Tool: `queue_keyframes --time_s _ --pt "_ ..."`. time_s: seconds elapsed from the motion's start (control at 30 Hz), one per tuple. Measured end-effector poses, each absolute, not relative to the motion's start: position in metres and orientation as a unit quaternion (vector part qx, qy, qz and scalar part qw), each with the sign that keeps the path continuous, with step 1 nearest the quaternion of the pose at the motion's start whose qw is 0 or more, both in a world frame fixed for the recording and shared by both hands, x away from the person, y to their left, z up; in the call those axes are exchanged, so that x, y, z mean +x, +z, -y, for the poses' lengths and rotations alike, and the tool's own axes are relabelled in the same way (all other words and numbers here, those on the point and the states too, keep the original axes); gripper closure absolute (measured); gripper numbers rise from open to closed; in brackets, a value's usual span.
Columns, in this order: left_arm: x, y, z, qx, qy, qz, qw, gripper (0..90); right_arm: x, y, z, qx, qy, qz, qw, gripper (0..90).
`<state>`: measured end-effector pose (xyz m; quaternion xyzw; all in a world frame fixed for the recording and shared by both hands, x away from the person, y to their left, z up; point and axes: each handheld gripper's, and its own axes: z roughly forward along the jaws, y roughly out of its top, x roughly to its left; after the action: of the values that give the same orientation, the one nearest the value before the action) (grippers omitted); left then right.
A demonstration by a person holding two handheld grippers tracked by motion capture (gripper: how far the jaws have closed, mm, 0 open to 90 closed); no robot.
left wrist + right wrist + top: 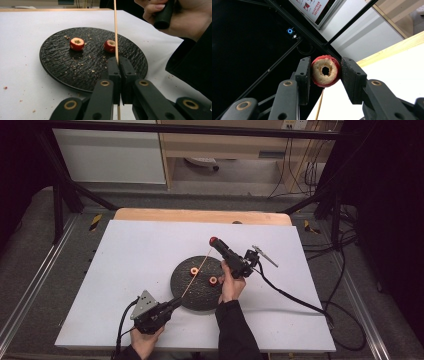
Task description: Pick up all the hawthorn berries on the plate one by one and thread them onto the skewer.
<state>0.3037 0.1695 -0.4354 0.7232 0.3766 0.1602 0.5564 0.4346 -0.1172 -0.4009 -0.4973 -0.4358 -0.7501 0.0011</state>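
A thin wooden skewer (196,273) runs slanting over a black round plate (186,292), its lower end clamped in my left gripper (177,302), which is shut on it. In the left gripper view the skewer (115,27) rises straight up from that gripper (118,60). Two red cored fruit pieces (193,270) (213,280) lie on the plate (62,65). My right gripper (216,244) is shut on a third red fruit piece (213,240) at the skewer's far tip. In the right gripper view this piece (322,76) shows its centre hole, with the skewer (320,105) just below it.
The plate sits on a white table top (130,265) with crumbs (5,87) scattered around. A cable (295,297) trails from the right gripper across the table's right side. A black frame (190,129) and a wooden cabinet (225,145) stand beyond the far edge.
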Motion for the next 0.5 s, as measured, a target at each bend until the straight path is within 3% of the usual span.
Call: queue_keyframes --time_s 0.5 --pt "0.3021 -0.4352 -0.1646 0.715 0.159 -0.381 0.564 88.1 0.4332 -0.4021 0.116 -0.495 -0.758 0.425 -0.002 61.5"
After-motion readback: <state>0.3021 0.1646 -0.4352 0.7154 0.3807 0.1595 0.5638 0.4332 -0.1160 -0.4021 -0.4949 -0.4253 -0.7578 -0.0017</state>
